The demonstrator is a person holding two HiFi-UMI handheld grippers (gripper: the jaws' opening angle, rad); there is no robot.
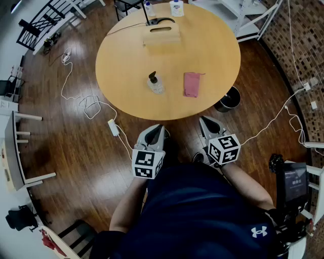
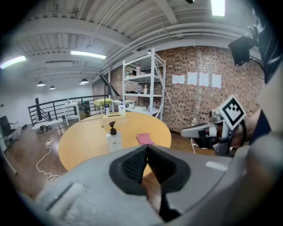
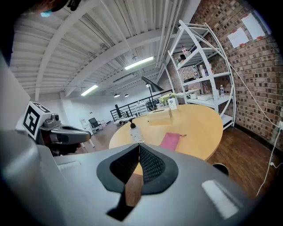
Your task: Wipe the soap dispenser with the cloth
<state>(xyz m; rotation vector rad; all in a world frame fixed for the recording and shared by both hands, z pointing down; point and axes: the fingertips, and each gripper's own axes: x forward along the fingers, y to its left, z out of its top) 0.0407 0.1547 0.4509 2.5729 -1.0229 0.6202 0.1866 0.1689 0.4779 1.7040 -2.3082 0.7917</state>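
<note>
The left claw (image 1: 161, 127) and the right claw (image 1: 203, 120) hang side by side over the dark wooden floor (image 1: 76, 152), just short of the near edge of the round pale wooden counter (image 1: 202, 45). Both point forward and a little downward. Each claw is closed, its ribbed black pads pressed together with nothing between them, as the left gripper view (image 2: 147, 147) and the right gripper view (image 3: 139, 145) show.

The clear plastic soap dispenser with a black pump (image 1: 155, 83) stands upright on the counter, ahead of the left claw and well apart from it. The flat pink cloth (image 1: 191, 84) lies ahead of the right claw, beside the dispenser but not touching it. Neither claw touches either thing.

Farther beyond both claws, at the counter's far side, sits a pale wooden box with a slot in its top (image 1: 161, 34), with a white bottle (image 1: 176, 7) behind it. A black round bin (image 1: 228, 100) stands on the floor under the counter's edge, ahead and to the right of the right claw. A white cable (image 1: 86, 103) trails over the floor to the left of the left claw.
</note>
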